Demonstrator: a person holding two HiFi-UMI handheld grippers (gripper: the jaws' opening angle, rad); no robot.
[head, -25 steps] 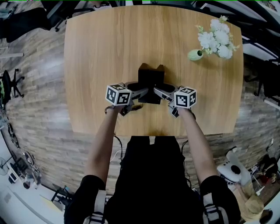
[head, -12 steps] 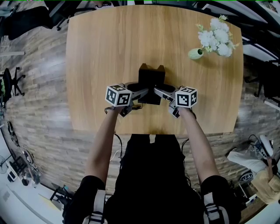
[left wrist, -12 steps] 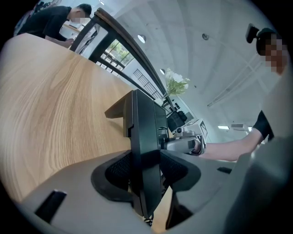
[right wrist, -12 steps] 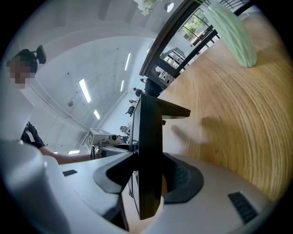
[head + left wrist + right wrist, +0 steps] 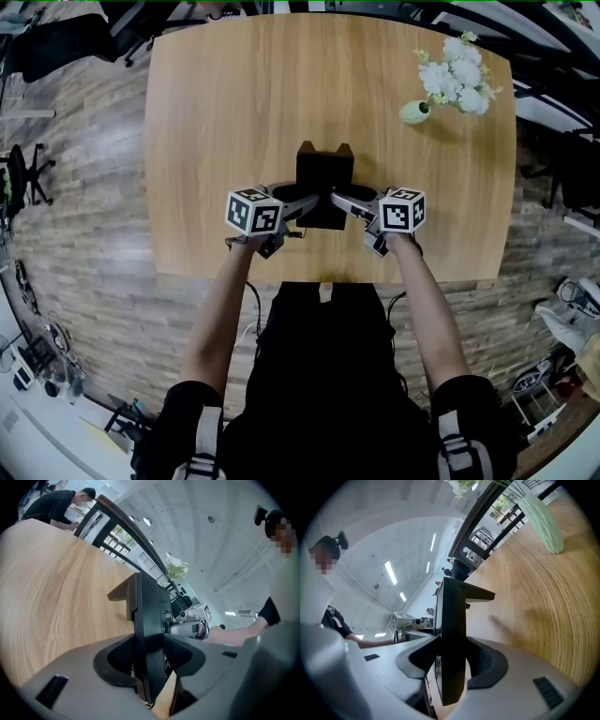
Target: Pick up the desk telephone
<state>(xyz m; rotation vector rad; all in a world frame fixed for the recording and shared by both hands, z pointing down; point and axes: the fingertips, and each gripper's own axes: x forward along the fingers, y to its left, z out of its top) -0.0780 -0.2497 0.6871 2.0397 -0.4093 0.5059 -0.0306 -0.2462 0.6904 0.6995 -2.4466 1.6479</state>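
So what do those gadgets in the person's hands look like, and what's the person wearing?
The left gripper and right gripper are pale grey, with jaws lined by black textured pads, each topped by a white cube printed with black square markers. The person wears a black short-sleeved top and grey shoulder straps.

Wood table [image 5: 234, 94] w/ green vase [image 5: 413, 112] of white flowers [image 5: 459, 75], far-right corner.

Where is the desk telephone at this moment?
In the head view the desk telephone is over the wooden table's near middle, gripped between the left gripper and right gripper.
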